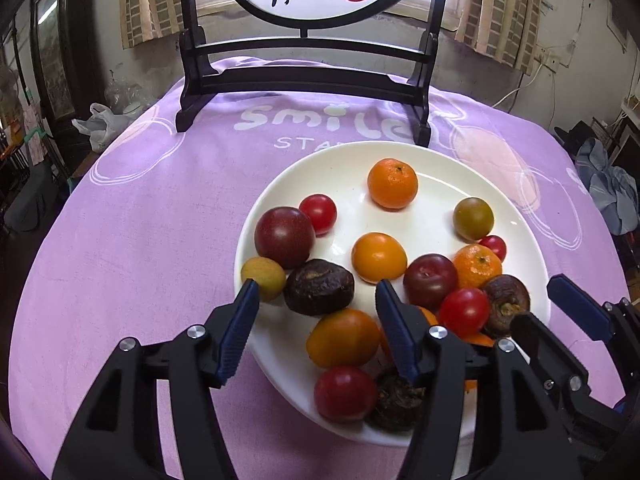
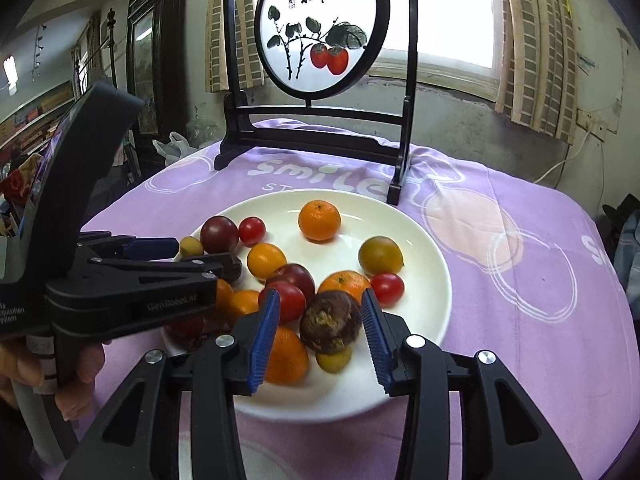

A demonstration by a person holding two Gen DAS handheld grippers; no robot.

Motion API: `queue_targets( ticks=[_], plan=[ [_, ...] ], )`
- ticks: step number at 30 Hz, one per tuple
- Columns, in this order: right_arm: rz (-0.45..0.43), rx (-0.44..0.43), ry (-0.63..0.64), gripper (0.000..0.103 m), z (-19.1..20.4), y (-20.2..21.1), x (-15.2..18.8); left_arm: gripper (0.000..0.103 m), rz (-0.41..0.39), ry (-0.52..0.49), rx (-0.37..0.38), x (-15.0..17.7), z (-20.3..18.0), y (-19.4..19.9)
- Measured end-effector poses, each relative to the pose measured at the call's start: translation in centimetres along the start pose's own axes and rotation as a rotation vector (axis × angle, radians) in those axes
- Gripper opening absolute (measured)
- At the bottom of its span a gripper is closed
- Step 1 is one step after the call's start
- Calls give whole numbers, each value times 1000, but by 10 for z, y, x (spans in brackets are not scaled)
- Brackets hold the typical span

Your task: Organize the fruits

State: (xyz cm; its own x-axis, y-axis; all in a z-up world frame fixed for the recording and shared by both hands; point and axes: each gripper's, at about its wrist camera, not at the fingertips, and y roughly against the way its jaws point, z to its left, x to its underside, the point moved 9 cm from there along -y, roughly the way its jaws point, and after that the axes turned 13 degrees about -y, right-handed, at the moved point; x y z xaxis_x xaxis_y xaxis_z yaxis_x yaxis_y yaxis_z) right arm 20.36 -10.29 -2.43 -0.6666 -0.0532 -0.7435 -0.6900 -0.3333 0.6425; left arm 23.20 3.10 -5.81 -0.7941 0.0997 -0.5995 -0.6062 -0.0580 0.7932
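Left tool (image 1: pixel 316 292): jaws apart, nothing pressed between them. It hangs over the near left part of the white plate (image 1: pixel 420 208). In the left wrist view its left pad sits in front of a small yellow-green fruit (image 1: pixel 262 276) at the plate's left rim; a dark wrinkled brown fruit (image 1: pixel 319 287) lies in the gap between the pads, touched by neither. A hand (image 2: pixel 24 372) holds this tool's grip at the left edge of the right wrist view.

Plate sits on the surface, which is covered by a purple cloth (image 1: pixel 140 220) printed "smile". All the fruit seen is on the plate.

Left side: dark red plum (image 1: pixel 284 237) touching a red cherry tomato (image 1: pixel 318 213). Middle: orange tomato (image 1: pixel 379 257); a mandarin (image 1: pixel 392 183) further back, apart from the rest. Right: a green-brown tomato (image 1: pixel 473 218), alone. Near right is a packed cluster: second plum, second mandarin, red tomatoes, another wrinkled fruit (image 2: pixel 330 322).

Right tool (image 2: pixel 320 320): jaws apart, straddling that wrinkled brown fruit; a sliver of gap shows on each side, so not gripped. A small yellow-green fruit (image 2: pixel 334 360) lies just below it.

Behind the plate: a dark wooden stand (image 2: pixel 312 136) carrying a round painted screen (image 2: pixel 320 28) with red persimmons. Curtained window beyond.
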Motion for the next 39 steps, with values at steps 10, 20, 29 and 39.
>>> queue_targets(
  ticks=[10,20,29,39],
  plan=[
    [25,34,-16,69,-19,48,38,70,-70,-14,3,28,-13,45],
    [97,82,-48,89,-27,76,94,84,-62,-45,3,79,-31,74],
    [135,66,-81,89,-33,76,125,84,-53,-76,-2,113,-38,75],
    [217,100,-95,92,-37,67,145,95,8,-74,16,141,-45,59]
  ],
)
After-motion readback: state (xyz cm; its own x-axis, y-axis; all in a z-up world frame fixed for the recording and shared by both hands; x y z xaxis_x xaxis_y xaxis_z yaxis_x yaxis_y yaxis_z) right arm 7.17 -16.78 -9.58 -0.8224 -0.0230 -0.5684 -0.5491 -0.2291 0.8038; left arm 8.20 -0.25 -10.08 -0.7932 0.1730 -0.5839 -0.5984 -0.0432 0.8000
